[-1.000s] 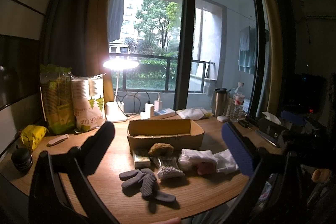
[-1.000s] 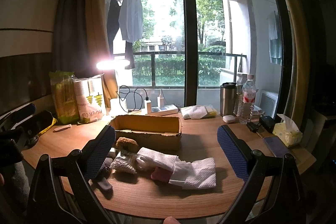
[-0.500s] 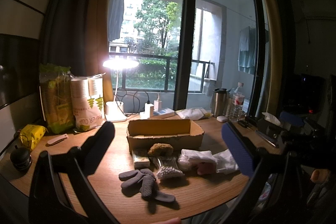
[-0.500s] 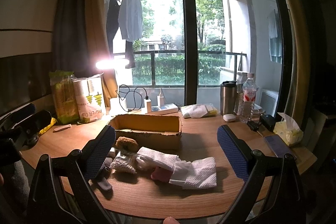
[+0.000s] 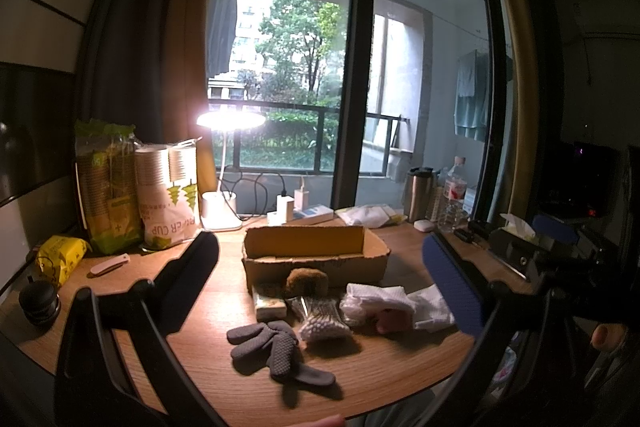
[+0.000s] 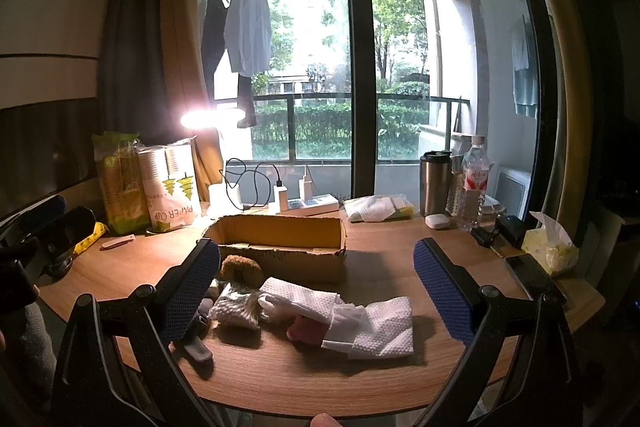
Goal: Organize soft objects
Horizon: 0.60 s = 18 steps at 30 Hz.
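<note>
An open cardboard box (image 5: 316,255) (image 6: 280,247) sits mid-table. In front of it lie a grey glove (image 5: 276,347), a bag of cotton swabs (image 5: 322,321) (image 6: 236,309), a brown sponge (image 5: 307,279) (image 6: 240,267), a small yellow-green pad (image 5: 270,303), white paper towels (image 5: 396,301) (image 6: 372,327) and a pink soft item (image 6: 306,329). My left gripper (image 5: 320,279) is open and empty, held above the near table edge. My right gripper (image 6: 316,283) is open and empty, also held back from the objects.
At the back left stand paper-cup packs (image 5: 168,199), a lit desk lamp (image 5: 224,167) and a power strip (image 6: 308,205). A thermos (image 6: 434,183), water bottle (image 6: 474,183) and tissue pack (image 6: 550,247) stand at the right. A yellow packet (image 5: 60,259) lies far left.
</note>
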Each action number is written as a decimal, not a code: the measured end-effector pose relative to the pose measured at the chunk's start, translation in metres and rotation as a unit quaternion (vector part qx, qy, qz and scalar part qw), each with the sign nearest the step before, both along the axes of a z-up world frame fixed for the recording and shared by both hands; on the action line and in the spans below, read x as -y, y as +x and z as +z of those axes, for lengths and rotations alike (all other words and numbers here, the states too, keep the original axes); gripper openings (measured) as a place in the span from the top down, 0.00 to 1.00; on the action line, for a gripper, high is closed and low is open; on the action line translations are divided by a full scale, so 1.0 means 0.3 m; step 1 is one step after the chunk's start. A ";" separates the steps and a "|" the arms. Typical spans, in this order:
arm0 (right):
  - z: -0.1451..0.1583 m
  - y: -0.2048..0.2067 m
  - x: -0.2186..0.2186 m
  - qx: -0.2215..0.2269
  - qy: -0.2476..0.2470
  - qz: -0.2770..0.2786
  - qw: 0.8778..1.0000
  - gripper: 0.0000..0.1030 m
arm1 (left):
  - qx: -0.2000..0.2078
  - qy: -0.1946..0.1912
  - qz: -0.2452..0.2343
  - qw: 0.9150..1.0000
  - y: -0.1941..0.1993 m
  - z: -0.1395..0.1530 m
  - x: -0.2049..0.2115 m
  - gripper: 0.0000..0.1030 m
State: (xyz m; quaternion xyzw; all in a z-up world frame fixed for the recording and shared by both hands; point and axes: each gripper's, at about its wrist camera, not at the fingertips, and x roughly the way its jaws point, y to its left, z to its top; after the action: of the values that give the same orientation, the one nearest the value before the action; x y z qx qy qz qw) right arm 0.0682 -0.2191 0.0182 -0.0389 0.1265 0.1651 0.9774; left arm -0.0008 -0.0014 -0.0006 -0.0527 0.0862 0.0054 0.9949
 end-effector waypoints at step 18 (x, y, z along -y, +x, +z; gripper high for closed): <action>-0.134 0.143 0.032 -0.058 -0.006 -0.020 0.998 0.04 | -0.045 -0.025 0.014 0.999 0.151 -0.170 -0.011 0.00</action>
State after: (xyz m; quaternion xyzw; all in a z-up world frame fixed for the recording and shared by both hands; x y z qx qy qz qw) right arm 0.1110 -0.2288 -0.0221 -0.0324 0.1848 0.1466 0.9712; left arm 0.0446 0.0019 -0.0515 -0.0782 0.1297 0.0198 0.9883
